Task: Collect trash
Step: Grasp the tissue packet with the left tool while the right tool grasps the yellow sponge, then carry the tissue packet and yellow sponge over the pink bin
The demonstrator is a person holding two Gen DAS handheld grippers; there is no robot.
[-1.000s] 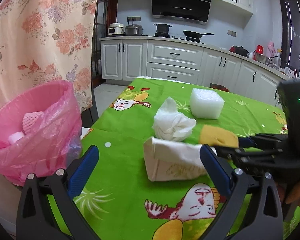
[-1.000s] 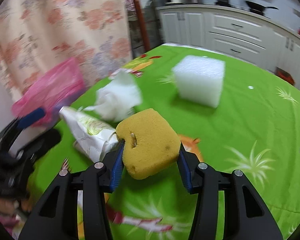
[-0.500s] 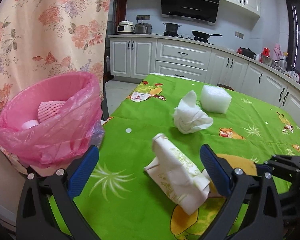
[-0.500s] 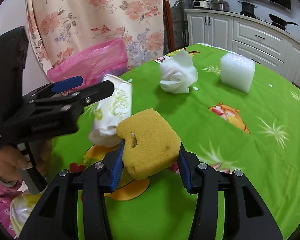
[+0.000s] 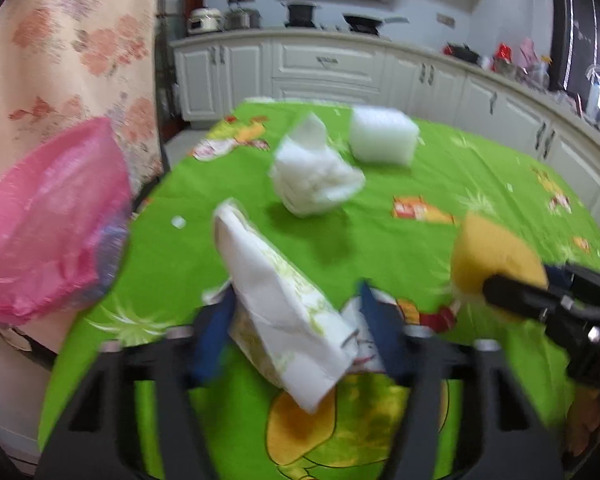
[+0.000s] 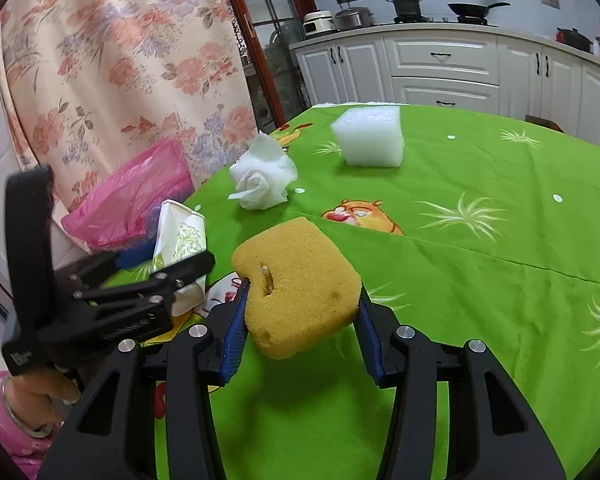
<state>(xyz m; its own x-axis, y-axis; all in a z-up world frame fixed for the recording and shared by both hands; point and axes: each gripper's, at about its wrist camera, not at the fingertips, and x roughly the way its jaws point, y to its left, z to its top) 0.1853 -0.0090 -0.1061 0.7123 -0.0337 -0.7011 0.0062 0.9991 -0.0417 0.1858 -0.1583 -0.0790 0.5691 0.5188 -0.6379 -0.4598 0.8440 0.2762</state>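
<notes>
My left gripper (image 5: 296, 320) is shut on a white paper packet (image 5: 280, 304) with green print and holds it above the green tablecloth (image 5: 380, 232); the packet also shows in the right wrist view (image 6: 180, 240). My right gripper (image 6: 300, 320) is shut on a yellow sponge (image 6: 296, 280), seen from the left wrist view (image 5: 496, 260) at the right. A crumpled white tissue (image 5: 312, 176) and a white foam block (image 5: 382, 140) lie further back on the table. A bin lined with a pink bag (image 5: 48, 220) stands off the table's left edge.
A floral curtain (image 6: 120, 60) hangs behind the pink bin (image 6: 132, 196). White kitchen cabinets (image 6: 440, 68) run along the far wall. The tissue (image 6: 262, 180) and foam block (image 6: 370, 138) sit toward the table's far left.
My left gripper has closed from wide open onto the white packet and lifted it. My right gripper has kept its hold on the sponge and shifted right of the left gripper.
</notes>
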